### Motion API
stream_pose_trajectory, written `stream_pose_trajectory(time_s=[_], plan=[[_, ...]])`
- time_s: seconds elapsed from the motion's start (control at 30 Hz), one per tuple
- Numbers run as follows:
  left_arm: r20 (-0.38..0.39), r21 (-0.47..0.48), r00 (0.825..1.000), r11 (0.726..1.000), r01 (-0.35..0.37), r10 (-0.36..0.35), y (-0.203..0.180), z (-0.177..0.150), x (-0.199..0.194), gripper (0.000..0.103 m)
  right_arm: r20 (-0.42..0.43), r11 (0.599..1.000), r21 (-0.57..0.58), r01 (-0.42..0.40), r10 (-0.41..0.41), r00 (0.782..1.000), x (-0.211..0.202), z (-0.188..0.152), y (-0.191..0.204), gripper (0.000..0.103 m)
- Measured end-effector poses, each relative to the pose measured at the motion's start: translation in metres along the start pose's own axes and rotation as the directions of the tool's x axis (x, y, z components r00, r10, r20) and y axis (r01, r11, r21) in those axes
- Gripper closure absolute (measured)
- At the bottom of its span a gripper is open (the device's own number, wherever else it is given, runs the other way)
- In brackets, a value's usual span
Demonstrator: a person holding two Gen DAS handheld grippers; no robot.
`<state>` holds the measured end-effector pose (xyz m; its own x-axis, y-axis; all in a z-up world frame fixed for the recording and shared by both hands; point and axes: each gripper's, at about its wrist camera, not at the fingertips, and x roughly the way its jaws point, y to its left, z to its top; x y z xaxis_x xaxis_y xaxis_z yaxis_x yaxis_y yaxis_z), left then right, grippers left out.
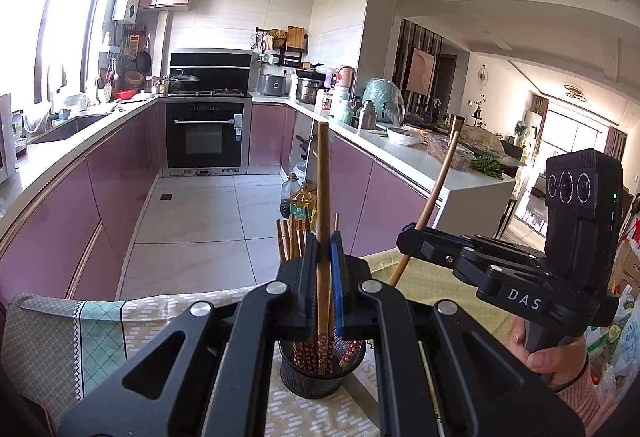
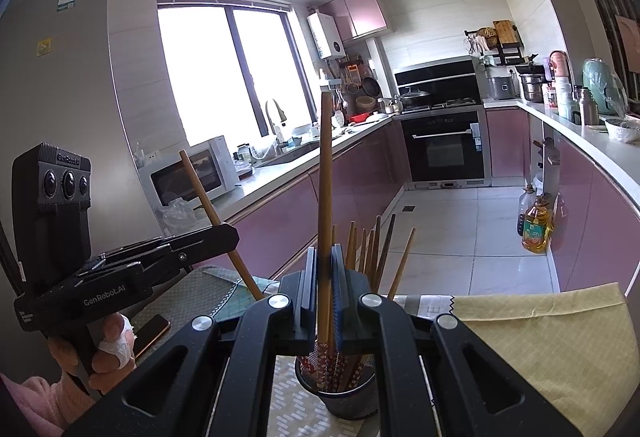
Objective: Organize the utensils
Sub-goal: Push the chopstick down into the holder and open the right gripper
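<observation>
Only my right view shows a phone (image 2: 150, 333); both grippers (image 1: 324, 249) (image 2: 325, 261) pinch long brown wooden chopsticks (image 1: 322, 197) (image 2: 325, 173) above the black mesh cup (image 1: 310, 377).

Home kitchen — oven (image 1: 205, 135), sink (image 1: 72, 125)

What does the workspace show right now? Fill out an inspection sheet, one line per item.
Surface: table under patterned cloths.
Job's things: black mesh holder standing on the table, full of chopsticks; each gripper clamps one more chopstick above it.
Clutter: phone lying on the table's left side.
Grippers: left gripper shut on a chopstick; right gripper shut on another chopstick.
Cables: nothing seen.
Surroundings: kitchen with pink cabinets, oven, microwave, oil bottles on the tiled floor.
</observation>
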<state>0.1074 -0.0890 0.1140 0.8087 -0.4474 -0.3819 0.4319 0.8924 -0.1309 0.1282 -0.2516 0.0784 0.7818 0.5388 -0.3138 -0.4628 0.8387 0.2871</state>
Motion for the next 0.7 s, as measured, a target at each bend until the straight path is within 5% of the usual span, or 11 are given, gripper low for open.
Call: stream_pose_trajectory(time_s=[0.7], plan=[[-0.093,0.015,0.995,1.000,-0.024,0.026,0.011,-0.009,0.035,0.096,-0.069,1.000,0.009,0.030,-0.030,0.997,0.026,-0.011,-0.008,0.097]])
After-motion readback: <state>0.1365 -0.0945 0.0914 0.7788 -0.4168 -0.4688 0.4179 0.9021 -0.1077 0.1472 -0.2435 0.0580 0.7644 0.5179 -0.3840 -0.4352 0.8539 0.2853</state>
